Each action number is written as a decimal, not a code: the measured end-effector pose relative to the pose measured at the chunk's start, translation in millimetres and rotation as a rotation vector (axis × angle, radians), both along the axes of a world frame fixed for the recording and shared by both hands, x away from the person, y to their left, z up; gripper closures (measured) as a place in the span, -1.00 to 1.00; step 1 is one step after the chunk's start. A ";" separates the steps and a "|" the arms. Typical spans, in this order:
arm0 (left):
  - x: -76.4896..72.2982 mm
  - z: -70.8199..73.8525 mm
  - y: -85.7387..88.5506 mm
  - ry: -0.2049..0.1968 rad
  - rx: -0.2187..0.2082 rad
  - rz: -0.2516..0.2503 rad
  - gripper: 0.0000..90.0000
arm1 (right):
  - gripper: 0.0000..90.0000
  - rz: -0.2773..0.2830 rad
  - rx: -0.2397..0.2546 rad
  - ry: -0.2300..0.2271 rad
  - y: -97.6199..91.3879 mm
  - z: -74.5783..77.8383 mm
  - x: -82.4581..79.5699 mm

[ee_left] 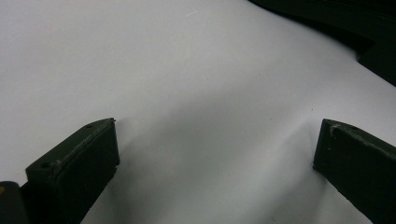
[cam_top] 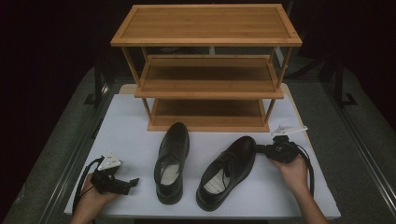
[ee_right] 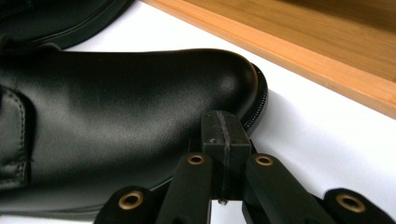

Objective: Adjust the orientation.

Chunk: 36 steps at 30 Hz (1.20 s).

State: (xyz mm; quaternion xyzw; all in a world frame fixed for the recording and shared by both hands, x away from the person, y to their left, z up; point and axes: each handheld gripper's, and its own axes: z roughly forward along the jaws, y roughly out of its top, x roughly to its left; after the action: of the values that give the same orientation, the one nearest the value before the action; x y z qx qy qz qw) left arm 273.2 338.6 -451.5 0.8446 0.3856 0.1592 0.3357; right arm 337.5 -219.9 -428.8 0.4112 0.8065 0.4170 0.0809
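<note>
Glossy black right shoe [ee_right: 116, 102]; closed right tongs [ee_right: 226, 126] apparently touch its toe.

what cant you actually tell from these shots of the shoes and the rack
- Right gripper view: whether the shut right tongs touch the right shoe at its toe; their own tips cover that spot.
- High view: the print on the insoles of the right shoe and the left shoe is too small to read.
- High view: the back of the rack's lowest shelf is shaded by the shelf above.
- Left gripper view: the dark shape at the top right is cut off by the edge.
</note>
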 end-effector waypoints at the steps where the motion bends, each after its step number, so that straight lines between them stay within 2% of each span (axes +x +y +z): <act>1: 0.0 0.0 0.0 0.000 0.000 0.000 -1.00 | 1.00 0.002 -0.002 -0.002 1.3 0.1 2.1; 14: 0.0 0.0 0.0 0.000 0.000 0.000 -1.00 | 1.00 0.024 0.008 0.008 30.7 0.4 35.2; 24: 0.0 0.3 0.2 0.004 0.000 -0.001 -1.00 | 1.00 0.068 -0.002 0.018 69.2 1.1 64.4; 36: 0.2 0.3 0.2 0.004 0.000 -0.001 -1.00 | 1.00 0.111 0.010 0.028 110.5 -2.1 82.9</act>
State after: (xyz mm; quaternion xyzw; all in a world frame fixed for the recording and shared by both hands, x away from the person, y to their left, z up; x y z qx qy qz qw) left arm 273.4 338.8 -451.1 0.8450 0.3860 0.1572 0.3350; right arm 420.4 -109.4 -430.9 0.3721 0.8270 0.4191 0.0442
